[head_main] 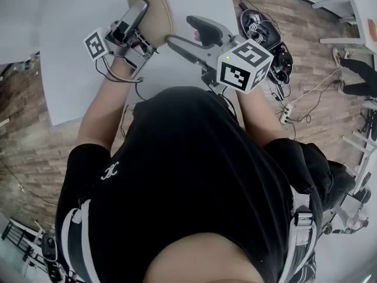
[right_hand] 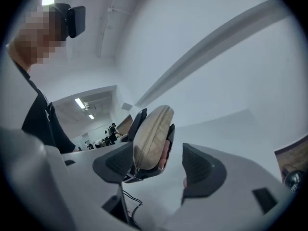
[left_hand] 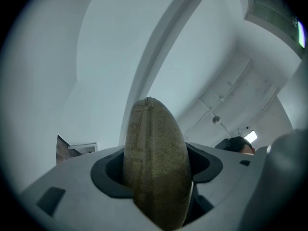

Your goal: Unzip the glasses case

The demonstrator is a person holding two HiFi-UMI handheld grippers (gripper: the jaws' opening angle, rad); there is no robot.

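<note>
A white table (head_main: 76, 52) fills the upper left of the head view, with wood-plank floor (head_main: 312, 46) to its right and a tangle of cables (head_main: 265, 34) lying there. The person's black shirt (head_main: 188, 175) takes up most of the lower frame, with both forearms reaching forward over the table. The left gripper (head_main: 140, 10) is raised above the table and clamped on the tan glasses case (head_main: 154, 10). In the left gripper view the case (left_hand: 156, 162) stands on edge, squeezed between the two dark pads, its narrow end pointing away from the camera. The right gripper (head_main: 191, 37), topped by its marker cube (head_main: 244, 63), sits just beside the case with its jaws spread wide. In its own view the case (right_hand: 151, 134) shows beyond the left pad and nothing is pinched between the pads. A fine ridge along the case's top edge (left_hand: 146, 105) looks like the zip line, though the slider cannot be made out.
</note>
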